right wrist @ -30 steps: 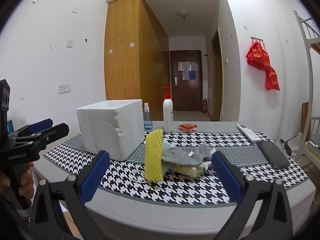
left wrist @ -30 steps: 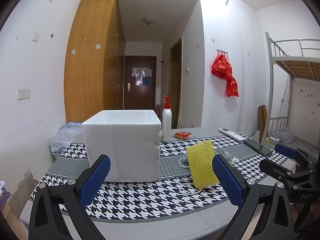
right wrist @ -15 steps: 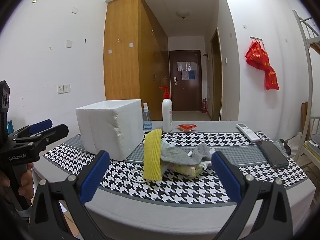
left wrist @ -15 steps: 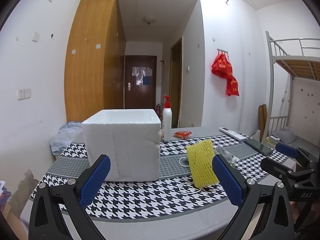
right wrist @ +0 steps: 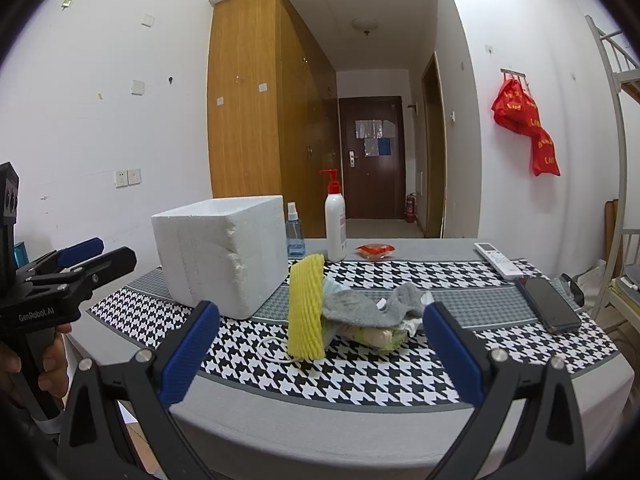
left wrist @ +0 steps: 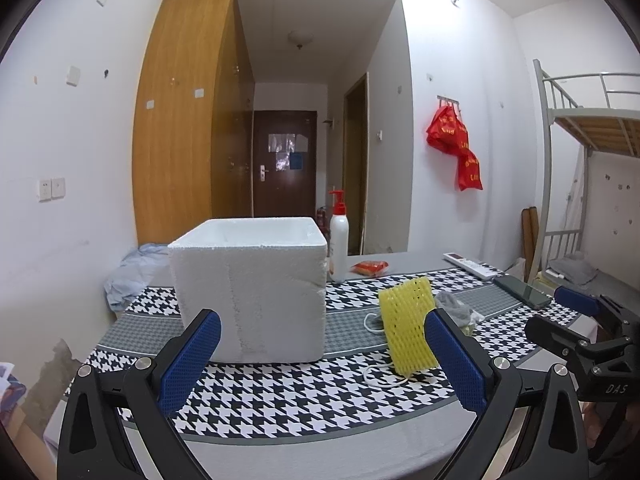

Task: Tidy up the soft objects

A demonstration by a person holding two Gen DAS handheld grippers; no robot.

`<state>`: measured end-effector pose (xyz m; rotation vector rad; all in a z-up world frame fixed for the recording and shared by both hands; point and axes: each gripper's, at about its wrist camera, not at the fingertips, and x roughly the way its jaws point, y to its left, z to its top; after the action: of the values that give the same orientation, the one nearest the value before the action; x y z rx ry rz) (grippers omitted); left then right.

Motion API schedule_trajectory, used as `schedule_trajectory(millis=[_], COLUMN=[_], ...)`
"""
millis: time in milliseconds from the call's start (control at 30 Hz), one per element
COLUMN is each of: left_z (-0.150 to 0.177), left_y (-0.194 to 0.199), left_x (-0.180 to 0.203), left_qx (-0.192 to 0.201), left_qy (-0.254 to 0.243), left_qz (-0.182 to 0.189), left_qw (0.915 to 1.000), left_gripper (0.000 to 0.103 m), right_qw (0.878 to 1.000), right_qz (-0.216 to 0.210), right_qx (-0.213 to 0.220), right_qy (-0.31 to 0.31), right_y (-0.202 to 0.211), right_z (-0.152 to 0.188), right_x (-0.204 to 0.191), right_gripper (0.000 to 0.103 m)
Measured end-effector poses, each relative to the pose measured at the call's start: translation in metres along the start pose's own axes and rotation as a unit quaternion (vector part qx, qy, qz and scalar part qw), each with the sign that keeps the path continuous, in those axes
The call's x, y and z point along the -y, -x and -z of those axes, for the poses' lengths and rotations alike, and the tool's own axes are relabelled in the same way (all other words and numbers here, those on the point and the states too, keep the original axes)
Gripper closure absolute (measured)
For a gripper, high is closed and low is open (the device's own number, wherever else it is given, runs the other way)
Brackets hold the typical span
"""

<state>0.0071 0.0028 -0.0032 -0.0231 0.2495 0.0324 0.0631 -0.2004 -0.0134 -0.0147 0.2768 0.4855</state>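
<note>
Pre-grasp stage: both grippers empty, soft pile untouched.

Left gripper (left wrist: 320, 354) and right gripper (right wrist: 320, 346) hold fingers wide apart short of the table (right wrist: 360, 412). Foam box (right wrist: 224, 256) stands left; yellow foam net (right wrist: 306, 308) leans upright just right of it, against the grey sock (right wrist: 368, 306). Next move, probably: close on the net. Only the right view shows the spray bottle (right wrist: 295, 230).

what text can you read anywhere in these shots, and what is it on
"GenRobot.AI": on the side of the left gripper, seen from the right wrist view.
"DAS": on the body of the right gripper, seen from the left wrist view.
Gold characters on the red bags hanging on the wall: too blurred to read.
Label on the white pump bottle: too small to read.
Papers on the dark door: unreadable.
</note>
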Motion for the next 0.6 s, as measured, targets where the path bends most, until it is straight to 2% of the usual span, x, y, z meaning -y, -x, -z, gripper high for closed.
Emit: schedule_trajectory(millis=[600], left_z=[0.002], left_y=[-0.016], left_x=[0.005], left_qx=[-0.016], left_qy=[0.001], left_qz=[0.009], left_qw=[0.9998], left_gripper=[0.001], right_qw=[1.0], right_qz=[0.004], right_qx=[-0.009], right_qy=[0.003], right_y=[-0.007], right_z=[0.001], right_x=[0.003], right_gripper=[0.0])
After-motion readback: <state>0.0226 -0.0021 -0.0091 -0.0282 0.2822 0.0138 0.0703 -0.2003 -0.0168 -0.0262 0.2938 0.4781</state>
